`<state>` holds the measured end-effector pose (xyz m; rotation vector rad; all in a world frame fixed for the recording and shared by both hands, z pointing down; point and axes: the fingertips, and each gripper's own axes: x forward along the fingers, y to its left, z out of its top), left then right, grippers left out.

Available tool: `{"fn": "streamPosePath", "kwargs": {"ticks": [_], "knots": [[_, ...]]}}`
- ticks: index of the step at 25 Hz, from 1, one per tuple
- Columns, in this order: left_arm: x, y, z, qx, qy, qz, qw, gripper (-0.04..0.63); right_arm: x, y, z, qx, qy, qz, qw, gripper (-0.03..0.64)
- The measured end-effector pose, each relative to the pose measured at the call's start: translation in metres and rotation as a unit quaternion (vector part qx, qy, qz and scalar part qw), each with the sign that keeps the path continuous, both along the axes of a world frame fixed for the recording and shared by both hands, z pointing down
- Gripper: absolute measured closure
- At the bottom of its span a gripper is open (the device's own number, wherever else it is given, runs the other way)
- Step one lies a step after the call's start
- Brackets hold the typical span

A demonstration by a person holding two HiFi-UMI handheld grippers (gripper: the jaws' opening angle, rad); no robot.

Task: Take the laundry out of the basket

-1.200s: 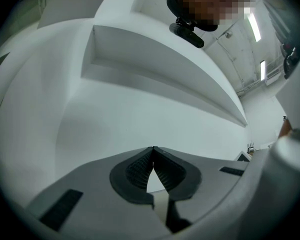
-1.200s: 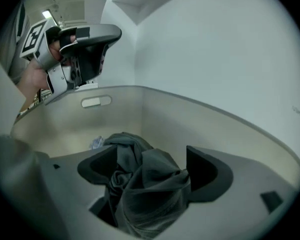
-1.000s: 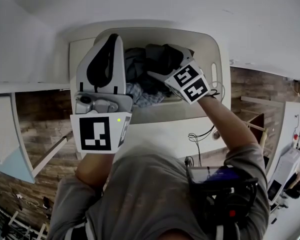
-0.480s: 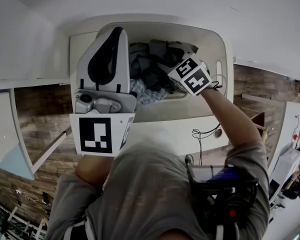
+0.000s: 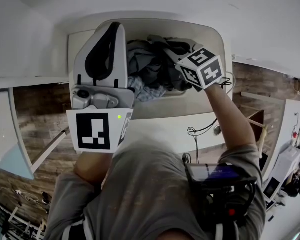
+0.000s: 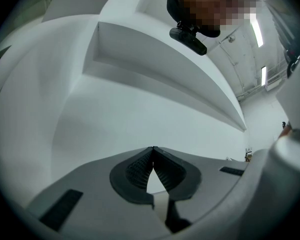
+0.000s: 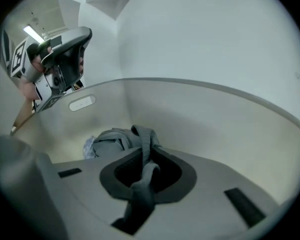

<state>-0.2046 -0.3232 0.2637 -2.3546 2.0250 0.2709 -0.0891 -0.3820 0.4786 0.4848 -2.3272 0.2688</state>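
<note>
Left gripper (image 6: pixel 153 159) is held up close to the head camera, jaws pressed together on nothing, pointed at a white wall (image 6: pixel 140 99). It's idle.

Right gripper (image 7: pixel 144 151) reaches down into the basket (image 7: pixel 215 114). Its jaws have just been closing and now pinch a grey strip of cloth (image 7: pixel 140 184) that runs between the pads and out the back.

Beyond the jaws, the strip leads to the rest of the laundry (image 7: pixel 110 139), a grey heap with a pale patterned piece beside it, low in the basket.

Step looks like grasp done, lift starting. Next move probably calls for a straight pull up and clear of the rim without the thin strip slipping.

Hard to tell:
- which garment the strip belongs to
- whether it's tangled with others
- in the head view, the left gripper's body covers the left part of the heap, and the basket floor is hidden
</note>
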Motion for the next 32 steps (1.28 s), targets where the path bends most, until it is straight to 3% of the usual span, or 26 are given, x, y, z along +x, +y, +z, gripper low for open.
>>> {"fn": "streamPosePath", "kwargs": {"ticks": [16, 32], "knots": [[0.011, 0.008, -0.013, 0.012, -0.008, 0.01, 0.9998, 0.588, 0.006, -0.002, -0.077, 0.082, -0.096, 0.051, 0.991, 0.577], [0.034, 0.042, -0.047, 0.042, -0.022, 0.026, 0.9985, 0.588, 0.006, 0.025, -0.189, 0.18, -0.168, 0.053, 0.968, 0.577]]}}
